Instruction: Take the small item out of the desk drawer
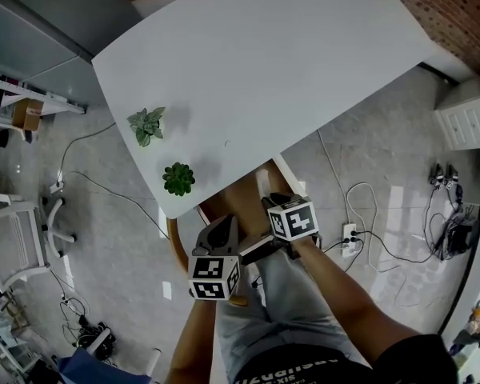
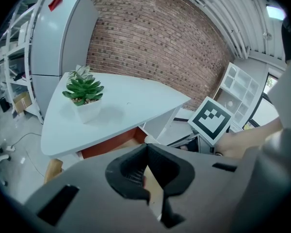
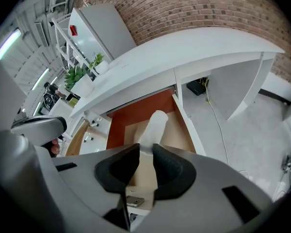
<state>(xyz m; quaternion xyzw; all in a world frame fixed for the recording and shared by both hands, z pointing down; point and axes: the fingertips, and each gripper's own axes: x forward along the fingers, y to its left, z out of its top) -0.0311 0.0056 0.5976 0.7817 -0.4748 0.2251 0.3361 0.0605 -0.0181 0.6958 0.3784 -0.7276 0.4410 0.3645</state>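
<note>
**Drawer Open — White Item in Right Gripper**

The drawer (image 3: 141,111) stands pulled out from under the near edge of the white desk (image 1: 264,70); its back wall is orange-brown and its bottom is pale wood. The right gripper (image 3: 145,152) points steeply down over the drawer; its jaws pinch one end of the white item (image 3: 154,125), a long rounded piece; the free end reaches forward over the drawer's bottom toward the back wall. The left gripper (image 2: 146,148) sits beside the right one at the drawer's front; its jaw tips are pressed together; a pale strip shows in the hollow behind the tips — whether it is gripped cannot be told. On the desk, a dark green plant (image 1: 178,179) stands near the near-left corner; a pale-leaved plant (image 1: 147,125) stands farther along the left edge; the two plants are apart.
</note>
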